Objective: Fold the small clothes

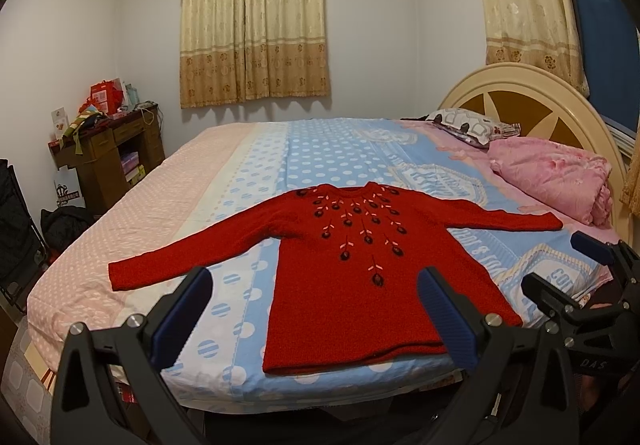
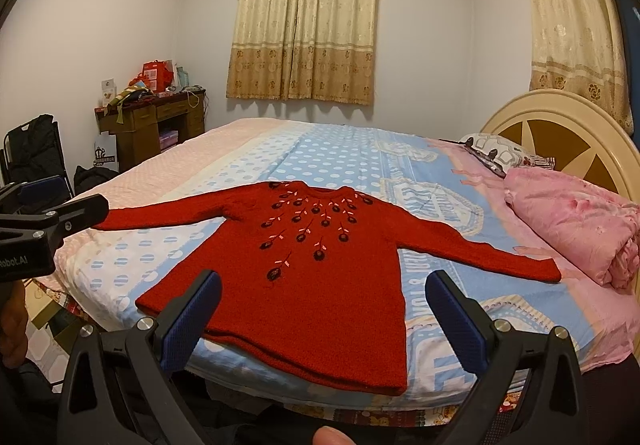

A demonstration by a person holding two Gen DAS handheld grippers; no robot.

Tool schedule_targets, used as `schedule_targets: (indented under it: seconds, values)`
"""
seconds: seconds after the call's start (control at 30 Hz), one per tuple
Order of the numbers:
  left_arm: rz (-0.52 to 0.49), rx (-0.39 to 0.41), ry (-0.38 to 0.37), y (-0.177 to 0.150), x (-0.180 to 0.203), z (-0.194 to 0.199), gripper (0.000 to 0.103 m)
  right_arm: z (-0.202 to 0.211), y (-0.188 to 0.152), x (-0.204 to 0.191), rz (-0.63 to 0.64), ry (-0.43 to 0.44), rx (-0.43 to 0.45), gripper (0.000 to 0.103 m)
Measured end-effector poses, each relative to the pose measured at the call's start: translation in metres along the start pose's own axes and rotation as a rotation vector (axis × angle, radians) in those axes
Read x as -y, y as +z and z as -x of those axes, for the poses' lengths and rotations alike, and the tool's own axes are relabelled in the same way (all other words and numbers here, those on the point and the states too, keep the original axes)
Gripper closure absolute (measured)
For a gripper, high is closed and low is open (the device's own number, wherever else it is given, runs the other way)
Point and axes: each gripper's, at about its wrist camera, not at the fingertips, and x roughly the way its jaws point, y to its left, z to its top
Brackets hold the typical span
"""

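A small red knitted sweater point(image 1: 352, 269) with dark embroidered flowers lies flat on the bed, face up, both sleeves spread out to the sides, hem toward me. It also shows in the right wrist view point(image 2: 316, 277). My left gripper point(image 1: 316, 309) is open and empty, hovering above the bed's near edge over the sweater's lower left. My right gripper point(image 2: 320, 309) is open and empty, held above the hem. The right gripper also appears at the right of the left wrist view point(image 1: 568, 269), and the left gripper at the left edge of the right wrist view point(image 2: 60, 205).
The bed point(image 1: 320, 149) has a blue, white and pink dotted sheet. A folded pink quilt point(image 1: 556, 181) and a patterned pillow point(image 1: 468, 125) lie by the headboard point(image 1: 532, 101) on the right. A cluttered wooden desk point(image 1: 112, 149) stands at the far left wall.
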Motion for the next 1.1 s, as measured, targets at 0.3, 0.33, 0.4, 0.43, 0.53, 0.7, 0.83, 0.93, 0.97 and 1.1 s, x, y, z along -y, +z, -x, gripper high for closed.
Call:
schedule_targets:
  seconds: [0.3,0.33,0.4,0.43,0.53,0.7,0.83,0.93,0.97,1.1]
  values:
    - [0.000,0.000,0.000,-0.0012,-0.0009,-0.0005,0.000,-0.0007,-0.0012,-0.0005,0.000,0.000,-0.003,0.001]
    - [0.000,-0.001,0.000,-0.0001,0.0001,-0.0004,0.000,-0.0007,-0.0013,-0.0006,0.001,0.000,-0.003,0.001]
    - [-0.002,-0.002,0.000,-0.0004,0.0001,-0.0005,0.000,-0.0010,-0.0015,-0.0004,0.001,0.000,-0.005,0.001]
    - [-0.001,-0.002,0.000,-0.0003,0.0000,-0.0003,0.000,-0.0010,-0.0017,-0.0004,0.000,0.000,-0.006,0.001]
    - [-0.001,-0.001,0.000,0.0001,0.0001,-0.0004,0.000,-0.0016,-0.0020,-0.0003,0.002,0.003,-0.011,0.001]
    - [-0.001,-0.002,0.000,0.0005,0.0002,-0.0006,0.000,-0.0018,-0.0026,-0.0008,0.004,0.006,-0.014,0.001]
    - [-0.001,-0.003,0.000,0.0009,0.0003,-0.0004,0.000,-0.0018,-0.0027,-0.0010,0.003,0.006,-0.013,0.001]
    - [-0.001,-0.003,0.000,0.0009,0.0002,-0.0004,0.000,-0.0019,-0.0027,-0.0008,0.003,0.006,-0.014,0.001]
    - [-0.001,-0.002,-0.001,0.0008,0.0002,-0.0005,0.000,-0.0016,-0.0029,-0.0012,0.004,0.006,-0.015,0.001]
    - [0.000,-0.002,-0.001,0.0001,-0.0003,-0.0006,0.000,-0.0023,-0.0034,-0.0012,0.004,0.007,-0.014,0.001]
